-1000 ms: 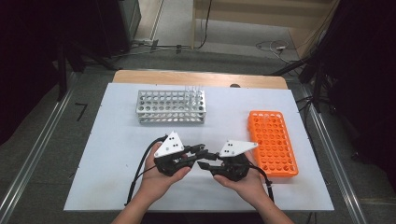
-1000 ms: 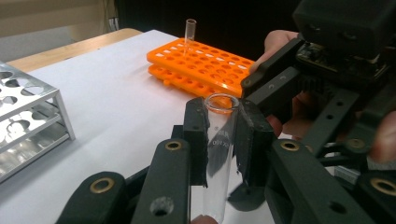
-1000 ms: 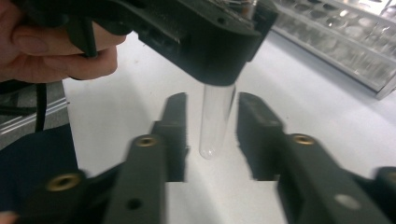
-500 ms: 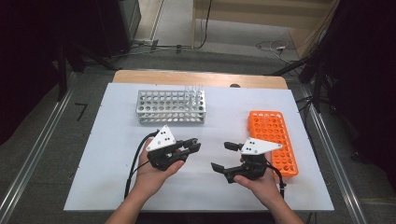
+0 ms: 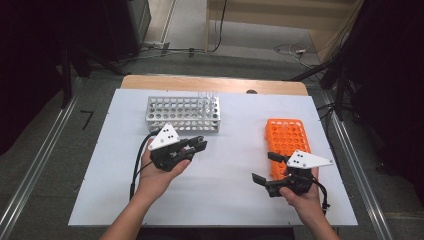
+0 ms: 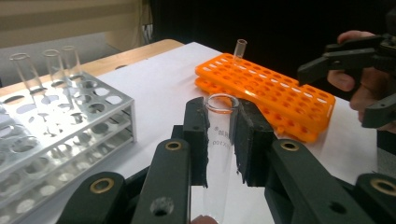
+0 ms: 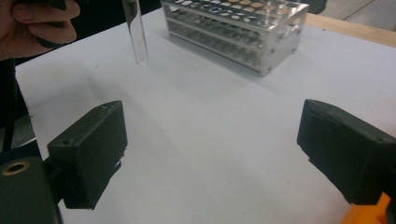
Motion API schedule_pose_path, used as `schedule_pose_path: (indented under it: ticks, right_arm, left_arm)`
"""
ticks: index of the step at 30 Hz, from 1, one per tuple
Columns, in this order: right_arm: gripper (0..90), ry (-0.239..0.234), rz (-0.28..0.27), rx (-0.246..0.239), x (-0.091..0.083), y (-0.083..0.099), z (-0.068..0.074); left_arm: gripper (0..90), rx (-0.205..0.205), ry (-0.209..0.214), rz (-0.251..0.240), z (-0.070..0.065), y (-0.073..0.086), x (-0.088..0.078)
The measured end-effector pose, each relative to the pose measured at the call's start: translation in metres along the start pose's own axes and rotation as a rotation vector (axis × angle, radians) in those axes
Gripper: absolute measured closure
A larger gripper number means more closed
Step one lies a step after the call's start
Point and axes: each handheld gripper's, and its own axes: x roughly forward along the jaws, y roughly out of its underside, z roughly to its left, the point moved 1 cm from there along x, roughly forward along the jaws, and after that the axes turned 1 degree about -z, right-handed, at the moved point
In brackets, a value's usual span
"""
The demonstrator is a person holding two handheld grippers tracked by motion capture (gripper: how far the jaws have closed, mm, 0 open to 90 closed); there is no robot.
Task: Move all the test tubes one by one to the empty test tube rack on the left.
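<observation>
Left gripper point(image 6: 219, 135) is clamping a glass test tube point(image 6: 218, 154) — right gripper point(image 7: 210, 154), jaws just opening, is holding nothing

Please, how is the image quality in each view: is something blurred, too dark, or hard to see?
High view: even light on the white table, very dark room corners. Left gripper view: near tongs soft, glass test tube faint against the table. Right gripper view: whole picture slightly soft, metal rack reflective.
</observation>
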Motion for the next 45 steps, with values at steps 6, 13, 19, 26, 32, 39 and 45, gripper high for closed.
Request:
schedule_pose_path:
  ticks: [6, 13, 19, 26, 32, 39, 45]
  right_arm:
    - [6.6, 0.048, -0.015, 0.033, -0.019, 0.007, -0.016]
    - [3.9, 0.088, -0.010, 0.063, -0.035, 0.017, -0.031]
    - [1.6, 0.098, 0.003, 0.083, -0.045, 0.027, -0.040]
    - [0.1, 0.104, 0.014, 0.107, -0.047, 0.032, -0.050]
    - [0.0, 0.108, 0.037, 0.132, -0.046, 0.034, -0.054]
    - [0.0, 0.122, 0.033, 0.124, -0.046, 0.036, -0.056]
    - [0.0, 0.124, 0.019, 0.118, -0.048, 0.036, -0.057]
  left_arm:
    - [76.2, -0.014, -0.026, -0.014, 0.016, -0.009, 0.001]
    - [76.2, -0.022, -0.050, -0.026, 0.032, -0.019, 0.005]
    - [76.2, -0.005, -0.087, -0.012, 0.048, -0.026, 0.016]
    - [76.2, -0.027, -0.119, -0.030, 0.070, -0.034, 0.028]
    - [76.2, -0.038, -0.130, -0.050, 0.089, -0.040, 0.037]
    - [76.2, -0.057, -0.172, -0.061, 0.110, -0.050, 0.044]
    - [76.2, -0.047, -0.192, -0.069, 0.122, -0.057, 0.048]
